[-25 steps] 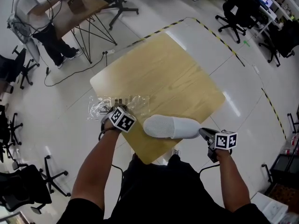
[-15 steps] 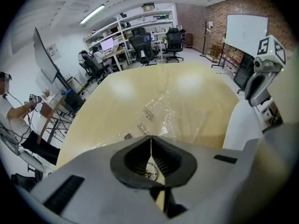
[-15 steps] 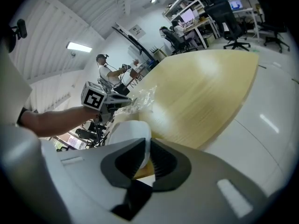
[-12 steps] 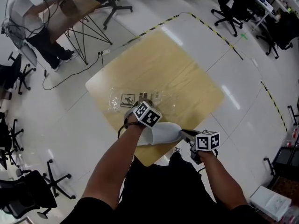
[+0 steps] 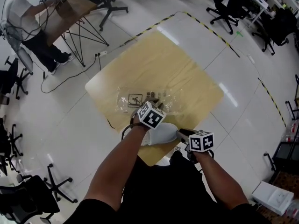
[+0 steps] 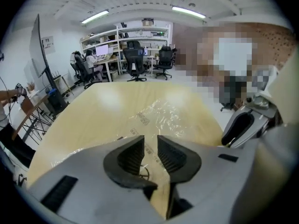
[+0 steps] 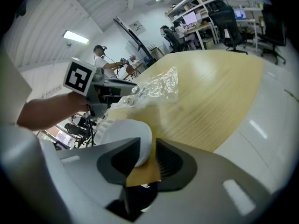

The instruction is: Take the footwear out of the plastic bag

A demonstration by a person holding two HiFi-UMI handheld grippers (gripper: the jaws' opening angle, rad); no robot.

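A white slipper lies at the near edge of the wooden table, outside the clear plastic bag, which lies flat just beyond it. My left gripper hovers over the bag's near edge. Its jaws are opening, and in the left gripper view only the bag shows beyond the left gripper. My right gripper is at the slipper's end, its jaws opening. The slipper's edge sits between them with a gap at one pad.
The table's near corner is just in front of my body. Office chairs stand around the floor. A person works at another table at the far left. A cable and a striped tape line run along the floor.
The left gripper carried the bag rightward to the table's middle and opened its jaws. The right gripper and slipper shifted left toward it, and the right jaws also opened.
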